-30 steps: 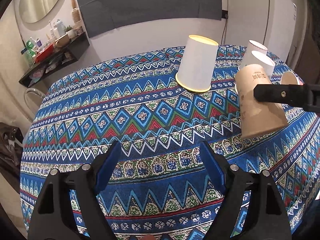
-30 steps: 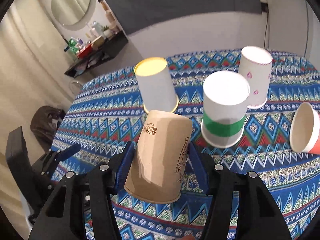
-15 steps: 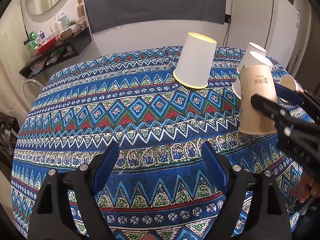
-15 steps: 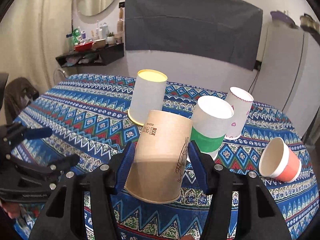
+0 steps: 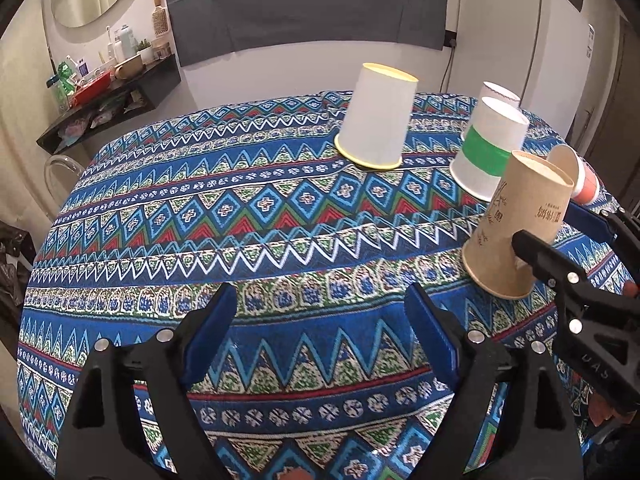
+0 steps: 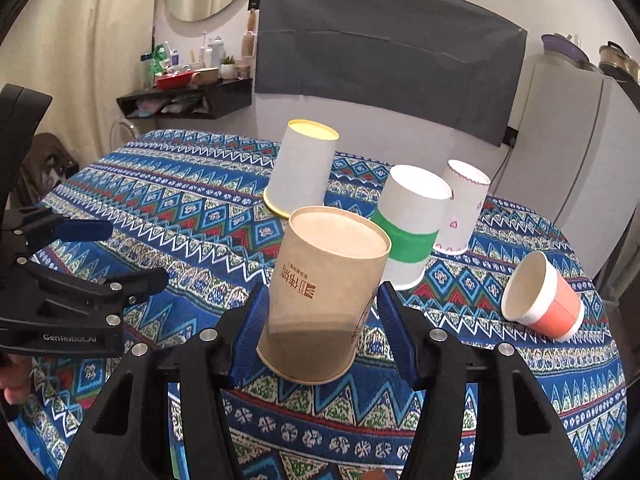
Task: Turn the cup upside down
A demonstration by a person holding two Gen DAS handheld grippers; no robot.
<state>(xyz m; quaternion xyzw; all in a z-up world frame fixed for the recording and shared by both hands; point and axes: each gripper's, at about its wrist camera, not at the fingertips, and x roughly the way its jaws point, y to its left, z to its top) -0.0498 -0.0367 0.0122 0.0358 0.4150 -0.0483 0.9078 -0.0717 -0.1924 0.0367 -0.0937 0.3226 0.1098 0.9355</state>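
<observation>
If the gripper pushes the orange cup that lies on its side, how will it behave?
The orange cup lies on its side on the tablecloth, so it would probably roll, curving because it tapers. It looks like thin paper: likely very light, and easily dented by a hard squeeze.
</observation>
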